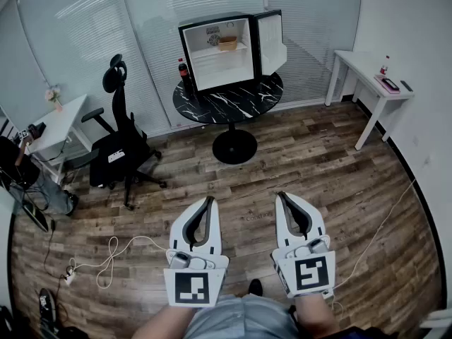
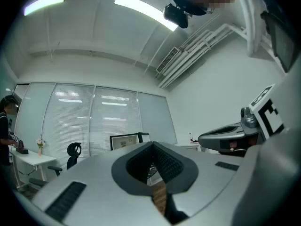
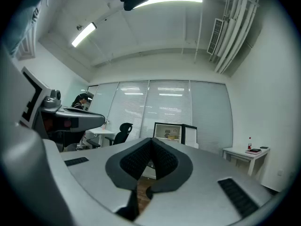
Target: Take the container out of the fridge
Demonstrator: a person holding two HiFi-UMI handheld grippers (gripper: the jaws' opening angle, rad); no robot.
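Observation:
A small black fridge (image 1: pixel 220 51) stands open on a round black marble table (image 1: pixel 229 101) across the room, its door (image 1: pixel 269 41) swung to the right. A brown container (image 1: pixel 227 43) sits on its upper shelf. In the right gripper view the fridge (image 3: pixel 171 132) shows far ahead, with the container (image 3: pixel 173 137) inside. My left gripper (image 1: pixel 209 200) and right gripper (image 1: pixel 282 195) are held low and near me, side by side, far from the fridge. Both are shut with nothing between the jaws.
A dark bottle (image 1: pixel 183 73) stands on the table left of the fridge. A black office chair (image 1: pixel 119 143) is at the left, by a white desk (image 1: pixel 53 127) where a person (image 1: pixel 21 168) sits. Another white desk (image 1: pixel 371 80) is at the right. White cables (image 1: pixel 106 260) lie on the wood floor.

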